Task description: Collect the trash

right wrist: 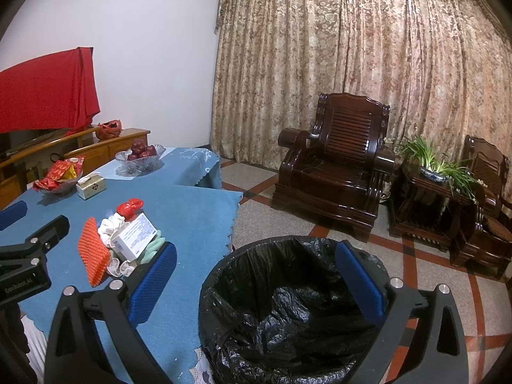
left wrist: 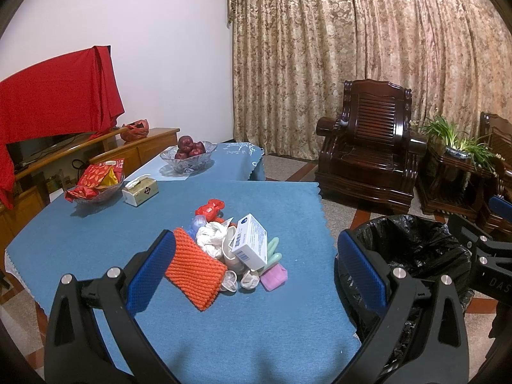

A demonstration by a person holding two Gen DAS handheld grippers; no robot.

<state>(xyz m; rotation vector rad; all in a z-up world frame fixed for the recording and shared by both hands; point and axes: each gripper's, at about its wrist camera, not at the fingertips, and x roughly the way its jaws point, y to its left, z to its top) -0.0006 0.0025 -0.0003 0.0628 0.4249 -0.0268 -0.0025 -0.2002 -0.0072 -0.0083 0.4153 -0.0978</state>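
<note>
Big table under a blue cloth (left wrist: pixel 96 240), trash heaped mid-top. Round bin lined with a black plastic bag (right wrist: pixel 281 304) just off the table's right edge, looks empty, so probably the very start. Orange knitted foam sleeve (left wrist: pixel 195 272), white cardboard medicine box (left wrist: pixel 251 240), crumpled white tissue wad (left wrist: pixel 209 236), red candy wrapper (left wrist: pixel 209 208) all piled together. Left gripper (left wrist: pixel 256 262) spread wide, framing the pile, holding nothing. Right gripper (right wrist: pixel 256 275) wide too, over the bin. Next: drop onto one piece, pinch, carry right.
</note>
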